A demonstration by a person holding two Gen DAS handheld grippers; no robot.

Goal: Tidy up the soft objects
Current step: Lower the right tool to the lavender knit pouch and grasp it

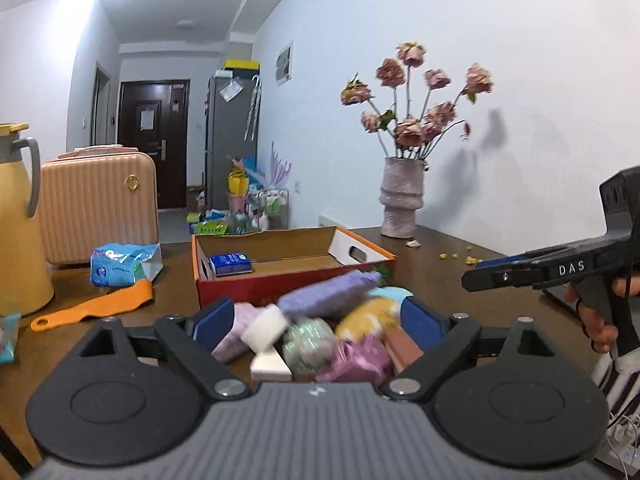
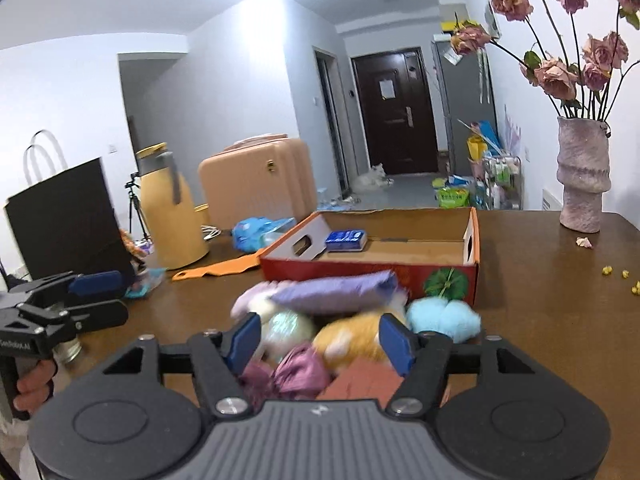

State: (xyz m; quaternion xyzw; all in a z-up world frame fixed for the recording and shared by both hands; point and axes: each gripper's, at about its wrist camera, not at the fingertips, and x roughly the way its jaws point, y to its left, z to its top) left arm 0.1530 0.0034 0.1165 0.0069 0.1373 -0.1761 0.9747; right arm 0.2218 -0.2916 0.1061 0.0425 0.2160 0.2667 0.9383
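Soft objects [image 2: 344, 320] lie heaped on the brown table [image 2: 540, 280], directly ahead of both grippers and just before the open cardboard box [image 2: 372, 268]. Left gripper [image 1: 318, 320] and right gripper [image 2: 320, 340]: jaws spread wide, holding nothing. Vase [image 2: 582, 176] stands ahead-right; hallway door [image 2: 396, 112] beyond.

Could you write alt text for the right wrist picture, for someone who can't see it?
The open right gripper hovers over a blurred pile of soft items on a brown table. Behind sits an orange cardboard box holding one blue packet.
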